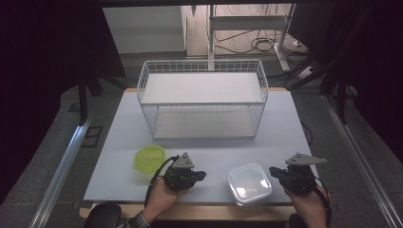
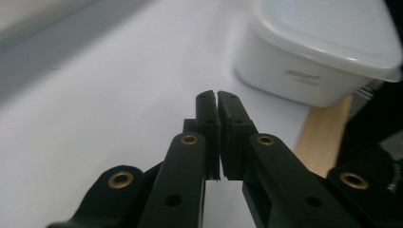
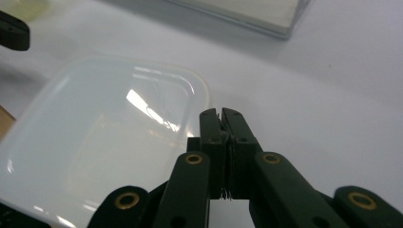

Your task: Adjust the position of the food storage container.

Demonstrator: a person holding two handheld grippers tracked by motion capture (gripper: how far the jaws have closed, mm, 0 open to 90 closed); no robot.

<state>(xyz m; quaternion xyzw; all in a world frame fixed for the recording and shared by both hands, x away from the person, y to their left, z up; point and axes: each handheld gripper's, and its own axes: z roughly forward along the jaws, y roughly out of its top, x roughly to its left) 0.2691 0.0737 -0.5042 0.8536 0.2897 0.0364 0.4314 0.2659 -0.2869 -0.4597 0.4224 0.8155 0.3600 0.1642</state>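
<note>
Your right claw (image 1: 277, 172) sits clenched on nothing, just beside the clear lidded container (image 1: 249, 182) at the table's (image 1: 119, 142) near edge; the box lies directly to its left, nearly touching. Your left claw (image 1: 200, 175), likewise clenched and empty, is farther off on the container's other side. Beyond stands the wire basket (image 1: 203, 97).
</note>
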